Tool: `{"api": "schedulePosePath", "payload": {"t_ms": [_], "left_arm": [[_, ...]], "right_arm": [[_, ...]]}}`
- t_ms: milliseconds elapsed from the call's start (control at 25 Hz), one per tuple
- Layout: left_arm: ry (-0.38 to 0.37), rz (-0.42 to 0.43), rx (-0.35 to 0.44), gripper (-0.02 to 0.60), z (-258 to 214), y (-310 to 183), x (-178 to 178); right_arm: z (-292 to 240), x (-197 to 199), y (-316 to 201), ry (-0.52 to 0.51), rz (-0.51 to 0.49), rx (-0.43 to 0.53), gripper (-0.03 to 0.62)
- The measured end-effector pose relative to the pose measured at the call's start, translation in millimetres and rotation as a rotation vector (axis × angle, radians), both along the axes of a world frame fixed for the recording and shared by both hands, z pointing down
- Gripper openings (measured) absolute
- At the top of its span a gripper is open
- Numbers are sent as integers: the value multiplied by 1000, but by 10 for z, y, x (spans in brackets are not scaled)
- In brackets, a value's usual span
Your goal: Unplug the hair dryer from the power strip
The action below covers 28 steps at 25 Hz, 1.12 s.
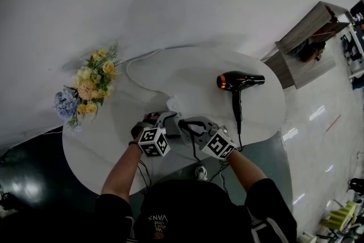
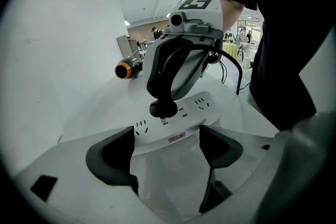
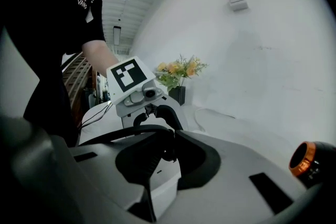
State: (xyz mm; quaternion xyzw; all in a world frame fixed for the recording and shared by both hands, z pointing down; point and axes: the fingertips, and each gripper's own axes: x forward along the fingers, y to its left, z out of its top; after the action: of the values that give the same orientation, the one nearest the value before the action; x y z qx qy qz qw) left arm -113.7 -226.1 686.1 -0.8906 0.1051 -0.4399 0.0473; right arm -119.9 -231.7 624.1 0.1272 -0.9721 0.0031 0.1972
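Right gripper (image 3: 173, 152): jaws closed on the black plug (image 2: 164, 108), black cable leaving to the left of the jaws in the right gripper view. In the left gripper view the plug sits centre frame over the white power strip (image 2: 181, 118), with a sliver of metal prong showing between plug body and strip face. Can't tell if it's fully clear of the socket.

Left gripper (image 2: 167, 152): jaws wide apart, nothing clamped. The strip's near edge lies across the gap between the pads; can't tell if either pad touches it.

Writing: small red label (image 2: 177, 138) on the strip's near side, too small to read. Cap (image 1: 154, 218) at bottom centre of the head view reads "VANS", upside down in frame. Marker cubes carry square black-and-white patterns only.

Hair dryer (image 1: 239, 82): black with an orange ring at the back, lying on the white table (image 1: 187, 74) in the upper right of the tabletop, well apart from the strip. Its cable (image 1: 238, 114) runs down-frame to the table edge.

Flowers (image 1: 91, 85) at the table's left edge. White cord (image 1: 133, 65) loops from the strip toward the upper left.
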Motion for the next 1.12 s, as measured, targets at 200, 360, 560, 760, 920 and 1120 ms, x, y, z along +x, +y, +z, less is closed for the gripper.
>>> {"api": "schedulePosePath", "payload": {"t_ms": [200, 360, 560, 760, 920, 1120], "left_arm": [[-4, -6, 2, 394, 15, 2, 8], [-13, -6, 2, 394, 31, 17, 16], [-38, -12, 4, 394, 22, 21, 30], [-73, -39, -6, 394, -7, 43, 32], [-49, -86, 11, 394, -120, 52, 32], [22, -169, 79, 394, -359, 67, 67]], "right_arm": [[-90, 78, 27, -32, 33, -13, 78], [-134, 166, 41, -44, 69, -21, 78], [-220, 306, 41, -53, 120, -14, 78], [-332, 418, 88, -92, 174, -35, 78], [-430, 533, 116, -118, 212, -39, 77], [-537, 690, 174, -164, 269, -54, 77]]}}
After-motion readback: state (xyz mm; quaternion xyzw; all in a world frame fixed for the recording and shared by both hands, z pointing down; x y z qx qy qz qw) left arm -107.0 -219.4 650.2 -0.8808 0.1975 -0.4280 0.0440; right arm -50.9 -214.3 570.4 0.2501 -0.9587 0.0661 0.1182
